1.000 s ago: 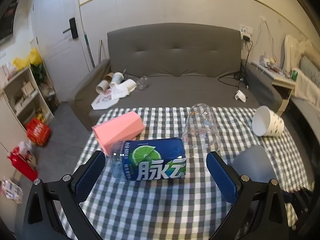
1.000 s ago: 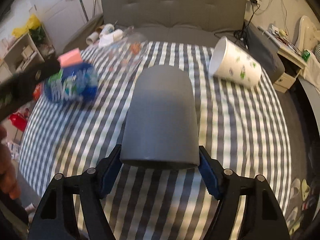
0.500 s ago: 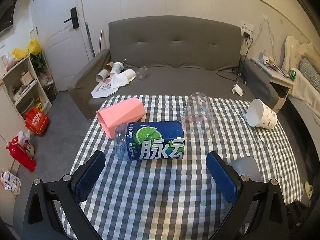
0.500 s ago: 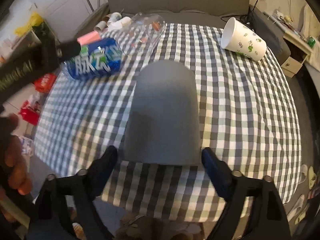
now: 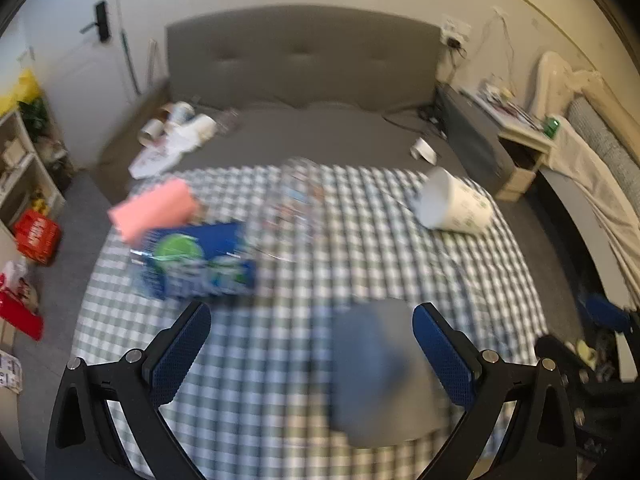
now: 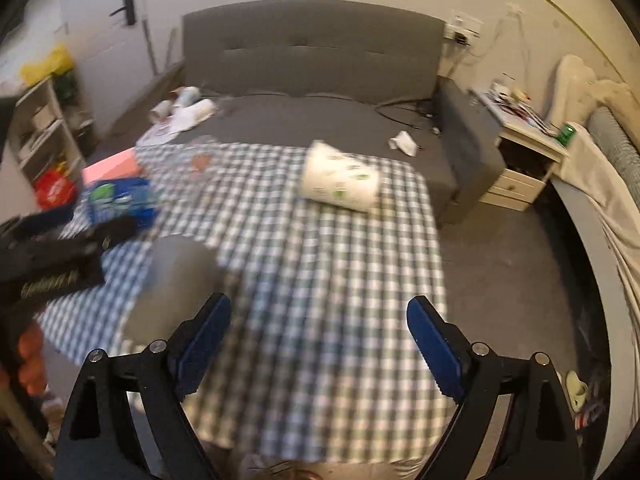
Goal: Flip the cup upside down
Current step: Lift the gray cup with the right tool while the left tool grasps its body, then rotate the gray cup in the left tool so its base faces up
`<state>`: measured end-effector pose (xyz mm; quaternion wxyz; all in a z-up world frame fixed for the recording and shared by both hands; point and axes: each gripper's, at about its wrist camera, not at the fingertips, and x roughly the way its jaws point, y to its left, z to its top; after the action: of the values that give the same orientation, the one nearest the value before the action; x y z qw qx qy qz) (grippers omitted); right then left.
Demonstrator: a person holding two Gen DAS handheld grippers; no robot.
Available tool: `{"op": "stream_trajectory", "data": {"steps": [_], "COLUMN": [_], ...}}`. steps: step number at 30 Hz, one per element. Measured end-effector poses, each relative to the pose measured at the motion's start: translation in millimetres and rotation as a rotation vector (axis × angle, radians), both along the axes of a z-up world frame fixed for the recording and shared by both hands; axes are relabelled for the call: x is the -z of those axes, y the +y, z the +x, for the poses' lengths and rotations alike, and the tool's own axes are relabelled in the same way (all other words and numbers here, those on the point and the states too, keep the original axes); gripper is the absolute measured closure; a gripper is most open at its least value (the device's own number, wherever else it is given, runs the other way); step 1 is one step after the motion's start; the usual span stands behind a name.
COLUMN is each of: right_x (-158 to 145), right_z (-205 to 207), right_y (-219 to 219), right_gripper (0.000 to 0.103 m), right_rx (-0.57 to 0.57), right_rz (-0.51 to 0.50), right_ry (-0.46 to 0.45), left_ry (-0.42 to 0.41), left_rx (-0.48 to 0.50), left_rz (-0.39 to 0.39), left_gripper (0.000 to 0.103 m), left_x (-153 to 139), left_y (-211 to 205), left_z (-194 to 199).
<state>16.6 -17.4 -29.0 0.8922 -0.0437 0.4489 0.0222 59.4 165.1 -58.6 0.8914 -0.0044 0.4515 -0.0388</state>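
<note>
A grey cup (image 5: 380, 372) stands upside down on the checked tablecloth (image 5: 280, 360), between the open fingers of my left gripper (image 5: 312, 344), nearer the right finger; the view is blurred. In the right wrist view the grey cup (image 6: 176, 284) sits left of my right gripper (image 6: 318, 340), which is open and empty above the cloth (image 6: 340, 280). The left gripper (image 6: 60, 256) shows as a black blur beside the cup.
A white patterned paper cup (image 5: 454, 206) lies on its side at the table's far right (image 6: 340, 184). A blue drink bottle (image 5: 192, 264), a pink cup (image 5: 154, 210) and a clear cup (image 5: 296, 196) lie far left. A grey sofa (image 5: 320, 128) stands behind the table.
My right gripper let go of the grey cup, opened wide and pulled back to the right. My left gripper swung right, so the grey cup now sits between its fingers.
</note>
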Motion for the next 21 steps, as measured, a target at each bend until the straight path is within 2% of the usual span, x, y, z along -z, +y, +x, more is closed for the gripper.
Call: {"op": "stream_trajectory", "data": {"steps": [3, 8, 12, 14, 18, 19, 21], "right_x": [0.5, 9.1, 20.2, 23.9, 27.0, 26.6, 25.4], "right_z": [10.5, 21.2, 30.3, 33.7, 37.4, 37.2, 37.1], "right_y": [-18.2, -31.7, -29.6, -29.5, -31.1, -31.4, -31.0], "right_gripper": [0.013, 0.013, 0.013, 0.013, 0.013, 0.013, 0.013], "right_rx": [0.050, 0.079, 0.056, 0.048, 0.050, 0.051, 0.052], "right_rz": [-0.046, -0.061, -0.084, -0.094, -0.085, -0.082, -0.081], "right_ry": [-0.020, -0.021, -0.005, 0.002, 0.007, 0.005, 0.000], "left_ry": [0.072, 0.162, 0.260, 0.298, 0.384, 0.397, 0.402], "left_rx": [0.033, 0.045, 0.012, -0.003, -0.001, 0.010, 0.027], "left_rz": [-0.010, -0.016, -0.091, -0.124, -0.198, -0.225, -0.229], "left_gripper": [0.000, 0.001, 0.001, 0.012, 0.023, 0.030, 0.030], "left_x": [14.4, 37.1, 55.9, 63.7, 76.2, 76.3, 73.1], "left_y": [-21.4, -33.2, -26.5, -22.3, -18.0, -18.0, -19.0], "left_z": [9.3, 24.7, 39.0, 44.0, 47.3, 47.1, 45.3]}}
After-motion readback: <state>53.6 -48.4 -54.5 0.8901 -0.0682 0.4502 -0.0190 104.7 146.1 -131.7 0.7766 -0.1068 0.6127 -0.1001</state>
